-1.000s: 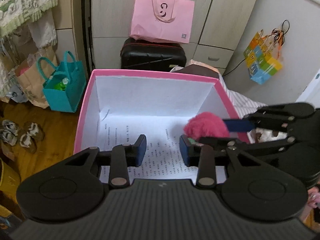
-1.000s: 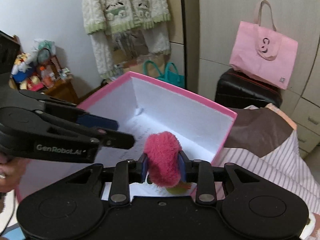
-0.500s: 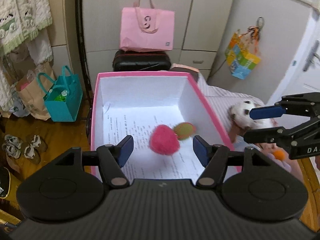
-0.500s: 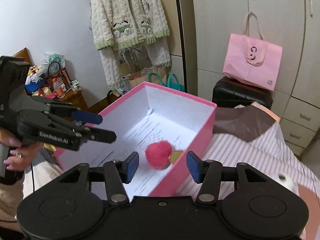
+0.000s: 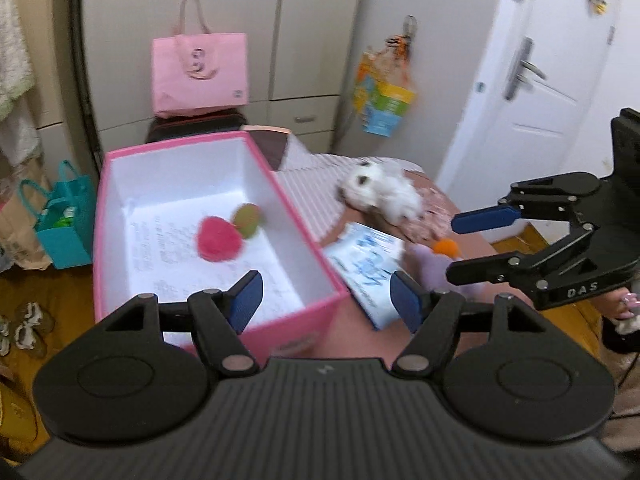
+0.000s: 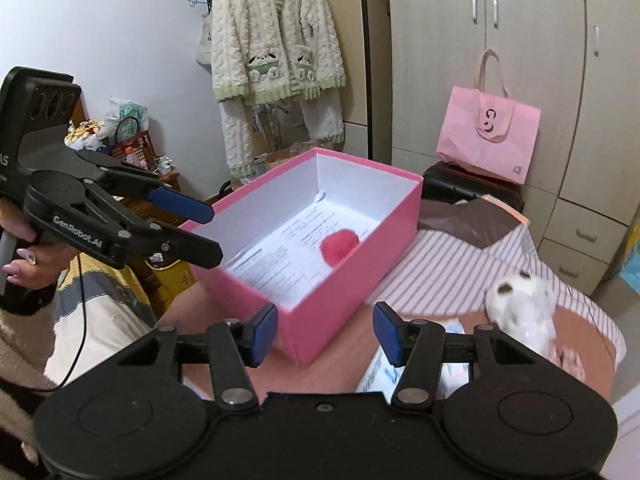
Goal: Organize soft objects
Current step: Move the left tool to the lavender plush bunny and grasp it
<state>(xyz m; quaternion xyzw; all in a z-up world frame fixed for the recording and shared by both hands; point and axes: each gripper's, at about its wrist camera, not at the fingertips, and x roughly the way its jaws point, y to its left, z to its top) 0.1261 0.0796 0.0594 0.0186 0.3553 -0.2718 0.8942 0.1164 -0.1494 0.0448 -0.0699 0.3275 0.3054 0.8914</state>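
1. The left tool (image 5: 324,300) hangs over the near end of the pink box (image 5: 120,168) with nothing between its blue pads; its jaws are opening, so I judge it free to go for the next toy rather than guarding anything.
2. The right tool (image 6: 325,334) stands moderately wide and empty, near the box's near corner and over the bed (image 6: 460,248); its gap frames bare bedcover and the edge of a blue-and-white packet (image 5: 366,264), which it does not touch.
3. The pink plush toy (image 5: 219,239) lies on the printed paper lining the box floor, towards the right wall, with a green-and-pink round piece (image 5: 248,220) touching it on the far side; it sits loose and slumped, as a soft thing does when dropped in rather than set down.
4. The box is stiff card, pink outside and white inside, open-topped with straight walls; I judge it the collecting place because it stands at the bed's left edge within reach of both tools.
5. Outside the box lie a fluffy white plush (image 5: 380,194), long-piled and shapeless, far right on the striped cover; nearer, a pale lilac soft toy (image 5: 432,264) with an orange pompom (image 5: 446,247), just beside the flat, glossy packet.
6. The plushes should squash under the pads and grip easily; the slick packet would probably slide.
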